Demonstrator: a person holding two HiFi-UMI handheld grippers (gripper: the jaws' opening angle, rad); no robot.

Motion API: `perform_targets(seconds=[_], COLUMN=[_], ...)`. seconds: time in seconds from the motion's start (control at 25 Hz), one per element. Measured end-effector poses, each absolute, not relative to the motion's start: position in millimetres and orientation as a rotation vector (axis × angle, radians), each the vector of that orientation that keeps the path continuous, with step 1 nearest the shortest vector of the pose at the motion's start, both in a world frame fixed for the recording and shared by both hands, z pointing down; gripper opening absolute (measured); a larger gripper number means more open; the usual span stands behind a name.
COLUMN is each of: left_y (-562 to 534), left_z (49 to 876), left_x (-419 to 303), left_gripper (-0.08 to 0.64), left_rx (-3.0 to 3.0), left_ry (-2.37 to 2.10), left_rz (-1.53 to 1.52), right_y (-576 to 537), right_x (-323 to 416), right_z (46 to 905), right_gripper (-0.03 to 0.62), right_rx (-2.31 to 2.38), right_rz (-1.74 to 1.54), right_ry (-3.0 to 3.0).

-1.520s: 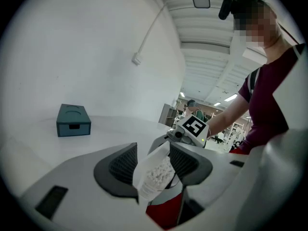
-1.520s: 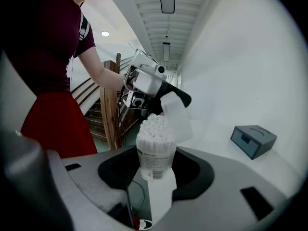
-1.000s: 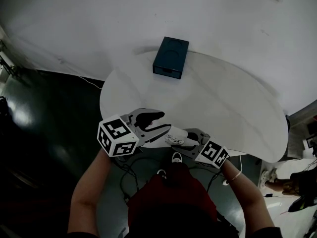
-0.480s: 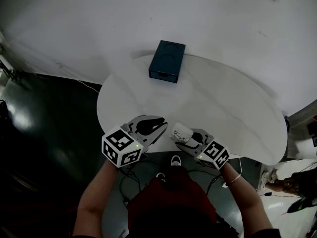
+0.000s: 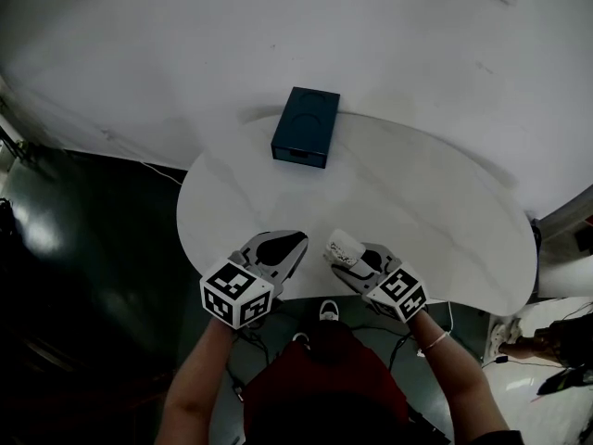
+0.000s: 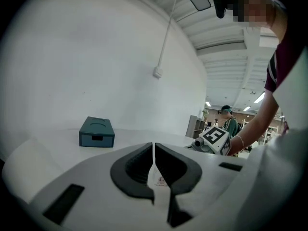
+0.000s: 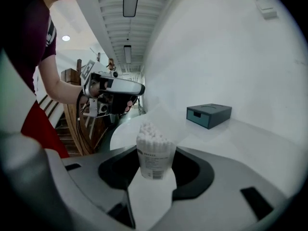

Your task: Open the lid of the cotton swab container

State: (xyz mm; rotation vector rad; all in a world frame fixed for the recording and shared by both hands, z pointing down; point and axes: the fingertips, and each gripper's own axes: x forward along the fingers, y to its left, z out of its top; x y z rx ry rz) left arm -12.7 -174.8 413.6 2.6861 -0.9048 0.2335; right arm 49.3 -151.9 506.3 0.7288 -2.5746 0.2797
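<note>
The right gripper (image 7: 155,163) holds the cotton swab container (image 7: 155,152) between its jaws, which stand wide and press on its two sides. The container is a small clear tub, upright in the right gripper view. It is packed with swabs whose white heads crowd at the top, and a white label with dark print and a barcode covers its lower part. Whether a clear lid sits over the heads, I cannot tell.

In the head view the container is over the near edge of the white bench (image 5: 417,207), at about 6 o'clock. The left gripper (image 5: 293,247) is just beside it, at its 9 o'clock. Its jaws have just been closing and now meet, with nothing between the pads. A dark teal box (image 5: 301,126) rests on the bench at 12 o'clock, well apart from both.
</note>
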Motion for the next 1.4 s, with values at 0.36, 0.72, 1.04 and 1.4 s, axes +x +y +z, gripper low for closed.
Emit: perform_targets(seconds=[0.36,0.72,1.04,1.4], left_y=[-181,-189,-199,-205], left_z=[430,447,454,462], left_x=[-8,-13,-21,-27], left_gripper=[0.032,0.032,0.032,0.032], left_rx=[2.674,2.620,2.555,2.533], left_ry=[-1.042,-1.159,-1.229,-1.255], left_rz=[0.276,0.290,0.260,0.293], right_y=[-180,-201,-214,-231], right_x=[56,63,61,62], right_z=[509,515,523,529], right_gripper=[0.209,0.209,0.209,0.209], right_rx=[0.828,0.881,0.910,0.980], right_rz=[0.305,0.299,0.306,0.303], right_ry=[-2.568,-2.537,-2.513,-2.470])
